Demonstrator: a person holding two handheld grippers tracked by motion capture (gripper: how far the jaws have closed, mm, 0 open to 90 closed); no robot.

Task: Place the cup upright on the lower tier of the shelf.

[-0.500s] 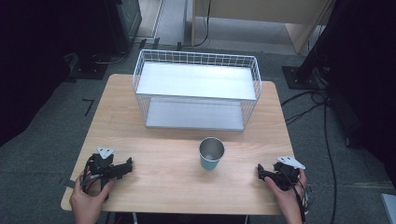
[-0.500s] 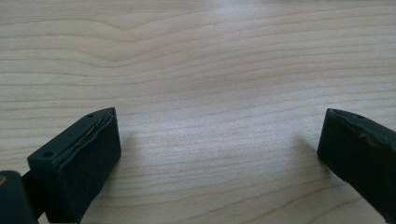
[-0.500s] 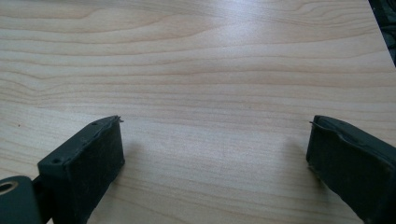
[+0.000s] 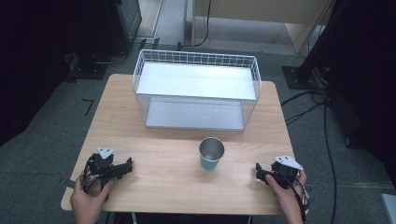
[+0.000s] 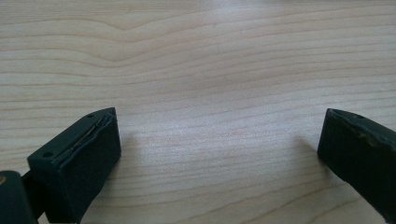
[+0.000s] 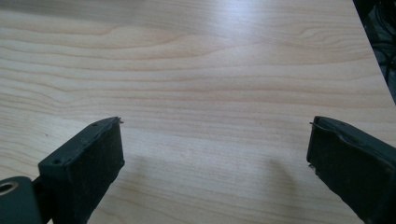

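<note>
Cup [image 4: 211,154] of bare metal with a teal lower band stands upright on the wooden table [image 4: 173,186], a little right of centre and nearer the near edge than the far one; looking down into its mouth, nothing can be seen inside. Beyond it, toward the far edge, sits a white wire basket [image 4: 196,91] with two levels, a pale upper shelf and a pale floor below, and both levels are bare. Near the left corner the left gripper [image 4: 128,165] rests in the person's hand, its tips turned toward the cup and well apart from it; the left gripper view shows its jaws spread wide over plain wood with nothing between them. Near the right corner the right gripper [image 4: 258,171] lies likewise, jaws standing wide in the right gripper view, nothing between them, tips aimed left toward the cup.
</note>
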